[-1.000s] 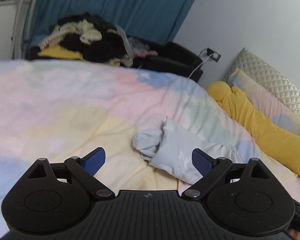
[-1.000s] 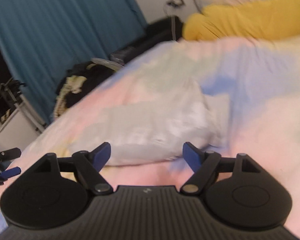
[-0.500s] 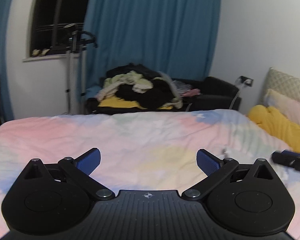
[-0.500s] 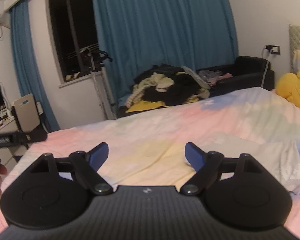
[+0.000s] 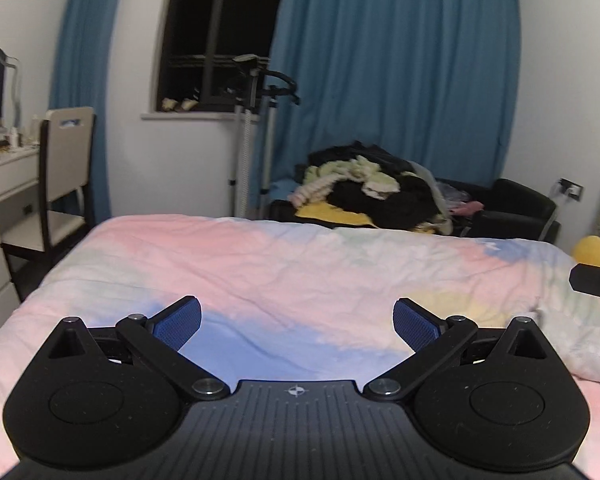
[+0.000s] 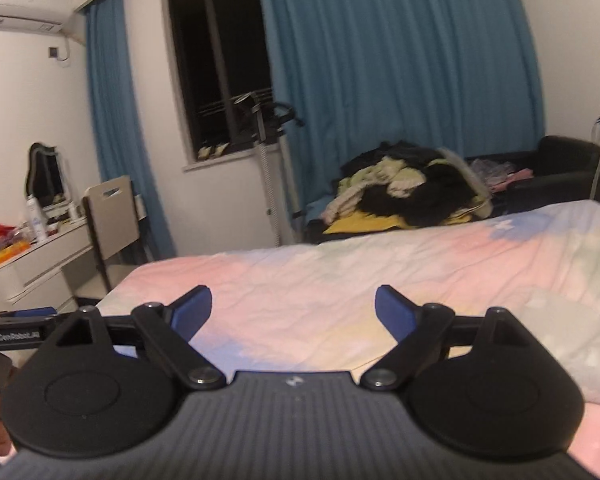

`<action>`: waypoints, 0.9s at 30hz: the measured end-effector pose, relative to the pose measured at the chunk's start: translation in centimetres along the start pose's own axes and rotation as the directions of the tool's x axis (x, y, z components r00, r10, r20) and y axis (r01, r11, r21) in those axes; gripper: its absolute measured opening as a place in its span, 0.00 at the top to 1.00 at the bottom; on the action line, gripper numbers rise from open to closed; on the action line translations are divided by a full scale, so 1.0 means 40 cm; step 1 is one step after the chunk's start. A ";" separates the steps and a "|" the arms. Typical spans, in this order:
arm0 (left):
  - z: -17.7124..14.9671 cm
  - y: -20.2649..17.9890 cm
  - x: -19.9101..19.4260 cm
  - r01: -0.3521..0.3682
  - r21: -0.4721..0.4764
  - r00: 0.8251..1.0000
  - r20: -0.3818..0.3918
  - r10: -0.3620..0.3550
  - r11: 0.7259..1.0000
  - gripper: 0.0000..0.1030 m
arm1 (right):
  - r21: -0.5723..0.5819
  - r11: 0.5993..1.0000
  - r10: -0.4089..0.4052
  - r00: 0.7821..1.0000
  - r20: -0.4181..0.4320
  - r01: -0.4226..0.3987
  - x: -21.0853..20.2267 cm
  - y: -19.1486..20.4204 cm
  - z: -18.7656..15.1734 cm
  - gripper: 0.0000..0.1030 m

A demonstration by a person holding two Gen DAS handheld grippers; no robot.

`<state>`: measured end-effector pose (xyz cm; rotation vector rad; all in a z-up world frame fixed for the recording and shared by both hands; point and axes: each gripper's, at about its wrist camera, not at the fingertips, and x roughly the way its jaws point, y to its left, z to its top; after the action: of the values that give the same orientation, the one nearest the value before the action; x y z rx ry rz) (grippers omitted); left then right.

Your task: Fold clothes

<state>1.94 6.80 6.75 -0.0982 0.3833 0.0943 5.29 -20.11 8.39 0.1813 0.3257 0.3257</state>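
A pale blue-white garment (image 5: 580,340) lies crumpled on the pastel bedspread (image 5: 300,272) at the right edge of the left wrist view; it also shows in the right wrist view (image 6: 572,332) at the lower right. My left gripper (image 5: 297,322) is open and empty, held above the bed, to the left of the garment. My right gripper (image 6: 293,312) is open and empty, also above the bed, with the garment to its right. Both point level across the bed toward the window wall.
A heap of dark and light clothes (image 5: 372,196) lies on a black sofa (image 5: 516,208) beyond the bed. A garment steamer stand (image 5: 252,128), a chair (image 5: 60,184) and a white desk (image 6: 32,264) stand at the left. A yellow pillow (image 5: 596,248) is at the right.
Both grippers have tilted up and swung left, away from the garment, which has slid from the middle of each view to the right edge. Both stay open.
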 end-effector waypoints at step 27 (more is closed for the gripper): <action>-0.066 -0.044 0.013 0.031 0.093 0.999 0.003 -0.032 0.995 0.00 | 0.024 1.000 0.007 0.999 -0.034 -0.007 0.070 -0.036 -0.151 0.00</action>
<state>1.64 4.80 4.25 -0.0125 0.3813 0.0454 6.14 -19.77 1.66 0.2009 0.3625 0.3322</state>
